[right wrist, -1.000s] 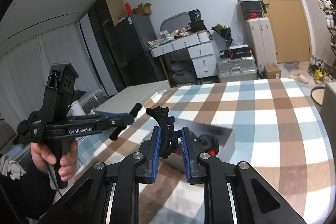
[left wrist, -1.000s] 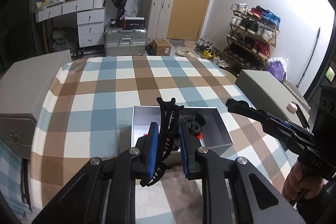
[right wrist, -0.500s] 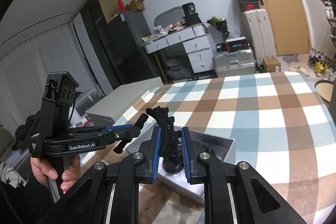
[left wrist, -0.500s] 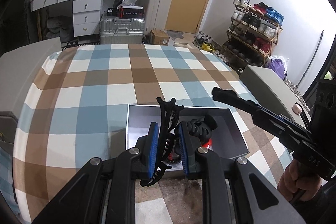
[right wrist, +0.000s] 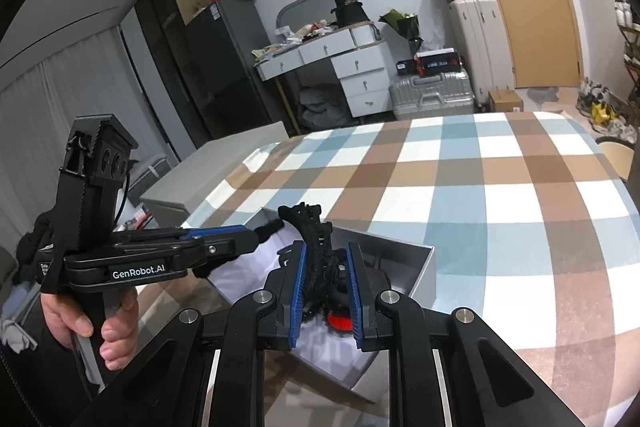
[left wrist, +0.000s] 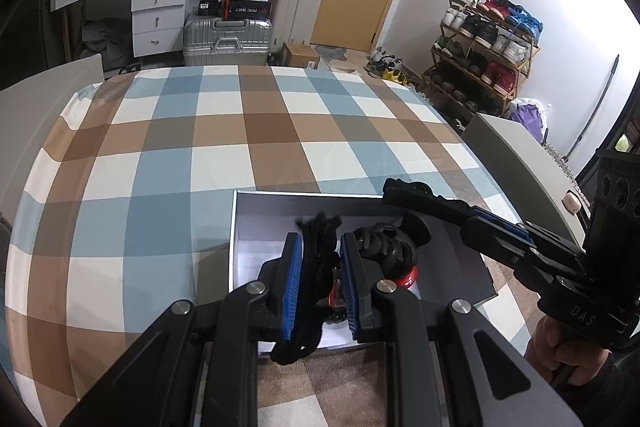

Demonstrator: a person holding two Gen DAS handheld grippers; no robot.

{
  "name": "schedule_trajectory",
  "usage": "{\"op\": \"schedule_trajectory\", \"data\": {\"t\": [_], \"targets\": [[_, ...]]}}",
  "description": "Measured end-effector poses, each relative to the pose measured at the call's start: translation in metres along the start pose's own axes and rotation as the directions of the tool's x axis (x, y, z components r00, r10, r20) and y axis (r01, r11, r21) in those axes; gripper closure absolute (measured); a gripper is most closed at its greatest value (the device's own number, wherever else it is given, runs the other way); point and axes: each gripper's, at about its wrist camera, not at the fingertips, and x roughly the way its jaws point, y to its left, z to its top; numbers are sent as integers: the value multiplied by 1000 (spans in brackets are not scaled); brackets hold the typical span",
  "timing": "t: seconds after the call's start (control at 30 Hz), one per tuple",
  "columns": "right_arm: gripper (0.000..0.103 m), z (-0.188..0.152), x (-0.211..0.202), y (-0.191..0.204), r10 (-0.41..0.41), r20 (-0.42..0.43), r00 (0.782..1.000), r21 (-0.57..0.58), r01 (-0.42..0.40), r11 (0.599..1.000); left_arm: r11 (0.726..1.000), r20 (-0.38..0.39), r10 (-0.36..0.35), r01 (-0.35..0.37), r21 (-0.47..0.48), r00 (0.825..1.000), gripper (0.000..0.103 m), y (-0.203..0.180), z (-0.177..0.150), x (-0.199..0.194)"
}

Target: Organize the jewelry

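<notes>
An open grey box (left wrist: 452,251) with a white floor lies on the checked tablecloth; it also shows in the right wrist view (right wrist: 416,267). It holds a black hair piece (left wrist: 384,243) and a red item (left wrist: 406,277). My left gripper (left wrist: 320,267) is shut on a black claw hair clip (left wrist: 316,259) and holds it just over the box's near left part. My right gripper (right wrist: 326,275) is shut on another black claw hair clip (right wrist: 316,247) above the box's right side. The right gripper (left wrist: 480,223) also shows from the side in the left wrist view.
The checked tablecloth (left wrist: 200,147) covers the table around the box. Grey cabinets (left wrist: 516,155) stand at the table's right and left sides. Suitcases (left wrist: 226,39), a white desk and a shoe rack (left wrist: 484,39) stand beyond the far edge.
Both grippers have moved forward and down over the box, each still holding its clip. The left clip now hangs lower, inside the box's outline.
</notes>
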Motion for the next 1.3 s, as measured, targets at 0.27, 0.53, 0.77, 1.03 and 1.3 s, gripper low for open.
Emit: {"op": "schedule_trajectory", "data": {"t": [0.27,0.53,0.77,1.03,1.3], "targets": [[57,3,6,-4,28,-6,1000,38,-27,999,999,7,20,-20,45,1000,72,-7,3,-1],[42,7,-20,5,44,74,996,26,-46,999,998,71,64,-65,7,995,57,-1,3,-21],[28,11,-47,14,21,149,989,19,-24,1000,994,175,111,-108,-27,978,41,-3,-1,-47],[1,10,-82,33,16,285,958,-34,-6,999,978,394,208,-197,-70,895,16,-17,-8,-85],[0,4,-106,53,-8,390,921,-100,51,994,940,543,313,-337,-57,779,1,-35,-20,-100]]}}
